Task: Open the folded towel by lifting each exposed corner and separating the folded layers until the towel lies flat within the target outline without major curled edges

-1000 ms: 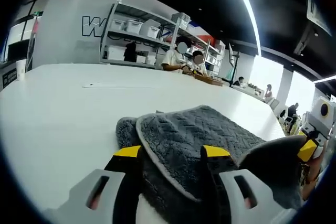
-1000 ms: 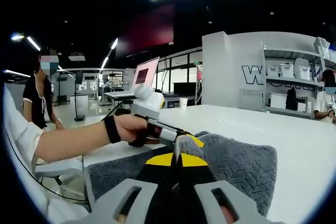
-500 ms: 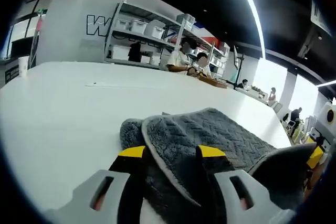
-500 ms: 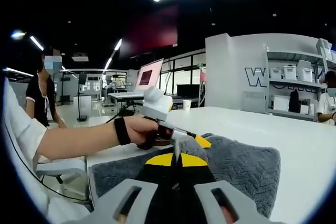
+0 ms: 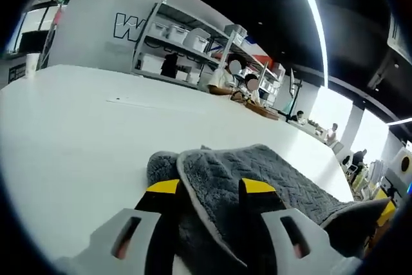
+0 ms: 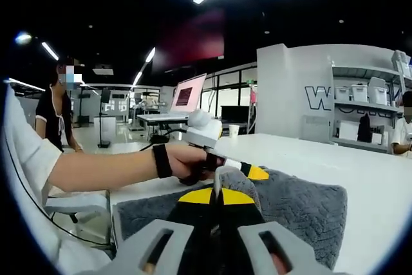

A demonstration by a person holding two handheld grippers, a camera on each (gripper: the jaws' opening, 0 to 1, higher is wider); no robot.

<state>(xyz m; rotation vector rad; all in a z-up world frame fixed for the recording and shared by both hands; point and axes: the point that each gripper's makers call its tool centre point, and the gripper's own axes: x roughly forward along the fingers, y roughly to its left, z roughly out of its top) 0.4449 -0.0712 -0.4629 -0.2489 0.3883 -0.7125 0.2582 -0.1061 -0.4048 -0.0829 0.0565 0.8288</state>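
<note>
Right now my left gripper [image 5: 209, 188] sits low over the grey towel [image 5: 257, 175], which lies folded on the white table [image 5: 77, 133]. My left jaws stand apart, their yellow tips either side of a pale-edged fold of the towel that runs up between them; the fold lies in the gap, but I cannot tell whether the pads press on it. Beyond my tips the towel's upper layer spreads away across the table, its herringbone weave plain to see, with a rounded lower layer bulging out on the left of it.

My right gripper [image 6: 217, 196] has its jaws closed, the two yellow tips meeting on a raised ridge of the towel [image 6: 302, 207], which stands up pinched between them. More of the grey cloth lies flat to either side of that ridge on the table [image 6: 360, 165]. In the right gripper view my left hand [image 6: 187, 162], with a black band at the wrist, holds the left gripper [image 6: 250, 172] just beyond the ridge, its yellow-tipped end down at the towel's far edge.

Behind the table stand metal shelves [image 5: 187, 46] with white bins, and seated people [image 5: 241, 85] at the far end.
</note>
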